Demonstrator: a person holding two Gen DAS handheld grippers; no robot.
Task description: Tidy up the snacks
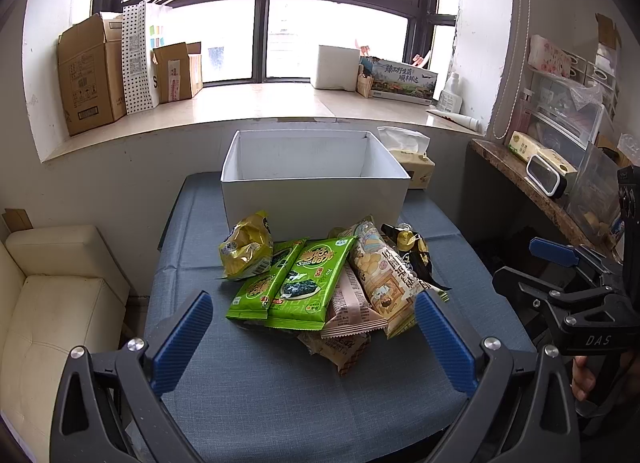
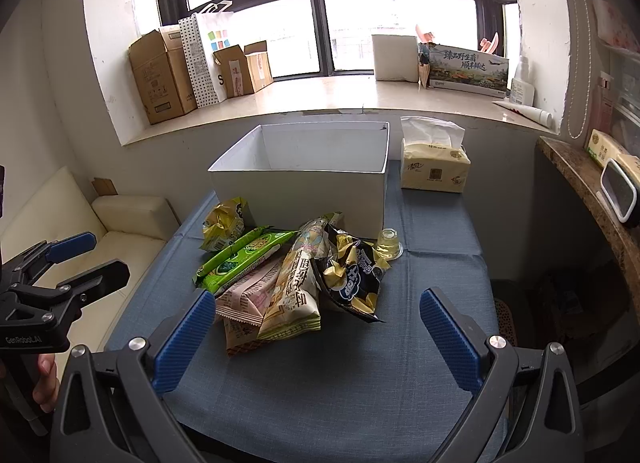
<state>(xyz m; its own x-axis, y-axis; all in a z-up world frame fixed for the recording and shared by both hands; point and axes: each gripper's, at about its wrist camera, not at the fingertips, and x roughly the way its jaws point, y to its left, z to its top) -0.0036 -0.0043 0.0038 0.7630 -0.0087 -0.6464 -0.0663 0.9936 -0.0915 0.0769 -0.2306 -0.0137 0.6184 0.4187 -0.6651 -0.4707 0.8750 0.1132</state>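
Observation:
A pile of snack packs lies on the blue-clothed table (image 1: 256, 383) in front of an open white box (image 1: 316, 191). In the pile are a yellow bag (image 1: 246, 249), two green seaweed packs (image 1: 310, 285), a pink pack (image 1: 352, 305), a long beige pack (image 1: 384, 269) and a black-and-yellow bag (image 2: 354, 275). A small jelly cup (image 2: 389, 243) stands by the box. My left gripper (image 1: 314, 337) is open and empty, just short of the pile. My right gripper (image 2: 318, 339) is open and empty, near the pile's front edge. The box (image 2: 304, 183) looks empty.
A tissue pack (image 2: 434, 163) stands right of the box. A cream sofa (image 1: 44, 303) is left of the table. A stone shelf with clutter (image 1: 552, 183) is at the right. Cartons and bags (image 1: 104, 67) line the window sill behind.

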